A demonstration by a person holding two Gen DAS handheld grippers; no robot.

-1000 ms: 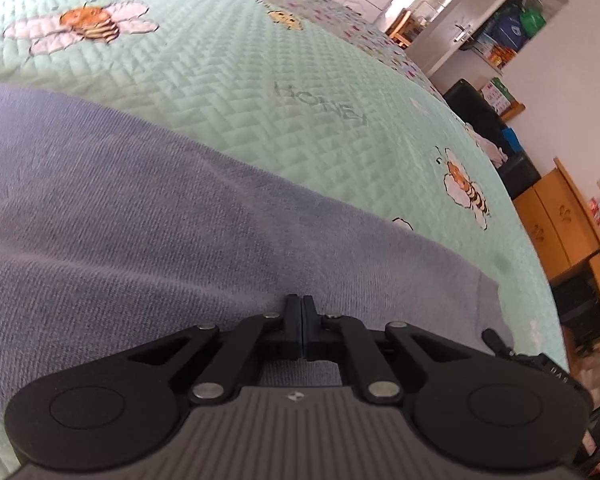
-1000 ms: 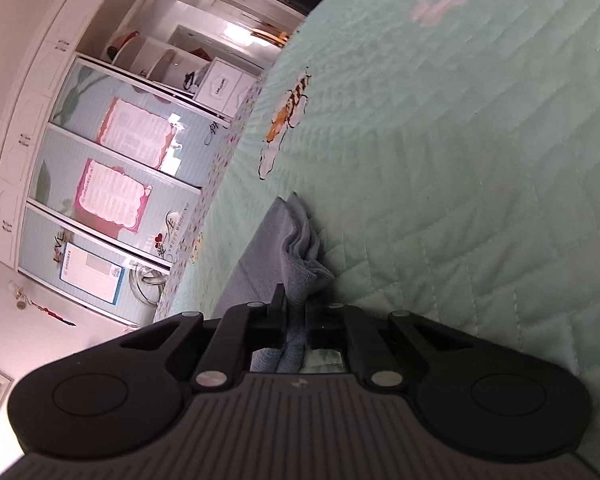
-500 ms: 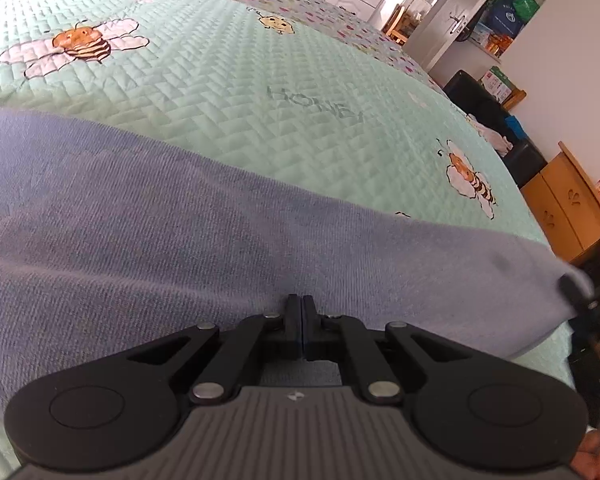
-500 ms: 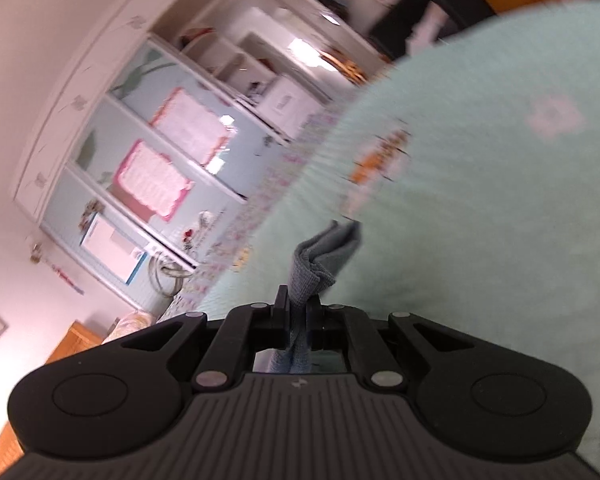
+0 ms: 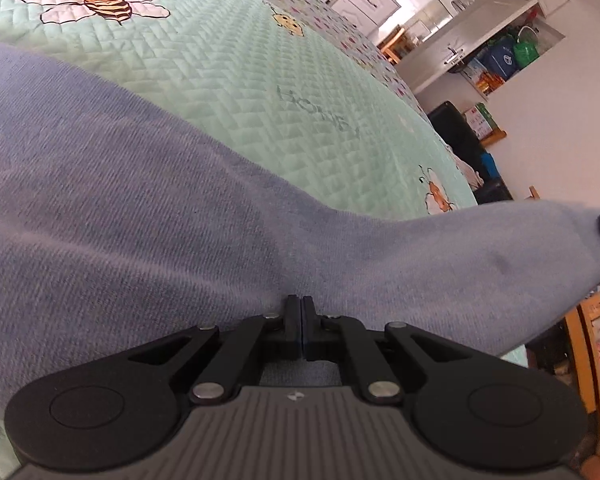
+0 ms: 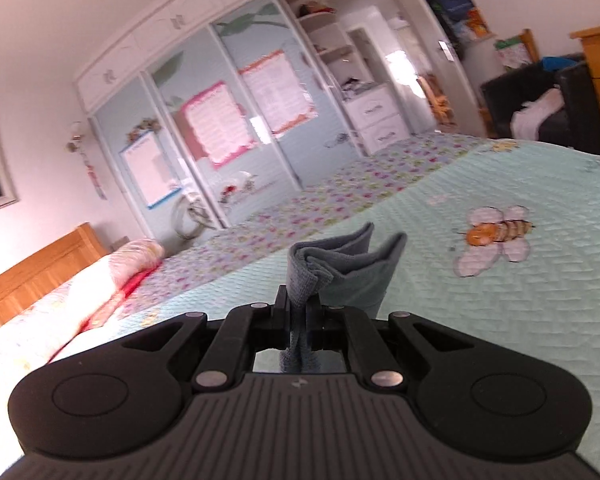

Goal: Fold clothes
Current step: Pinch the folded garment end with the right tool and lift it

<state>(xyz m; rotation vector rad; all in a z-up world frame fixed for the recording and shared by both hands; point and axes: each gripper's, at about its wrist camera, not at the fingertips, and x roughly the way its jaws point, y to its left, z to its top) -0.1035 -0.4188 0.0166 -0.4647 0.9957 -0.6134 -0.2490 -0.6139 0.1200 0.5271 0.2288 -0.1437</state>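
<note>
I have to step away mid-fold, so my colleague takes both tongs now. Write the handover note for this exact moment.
Left tongs: shut on the near edge of the blue-grey knit garment.
Right tongs: shut on a bunched corner of the same garment, held above the mint quilted bee-print bedspread.
Garment: mostly spread flat across the bedspread, right end raised.
Done: both ends gripped.
Left: probably carry the raised end over, lay the fold, smooth it.

The blue garment (image 5: 148, 216) runs off the left edge; wardrobe posters (image 6: 216, 128) blur unreadably
</note>
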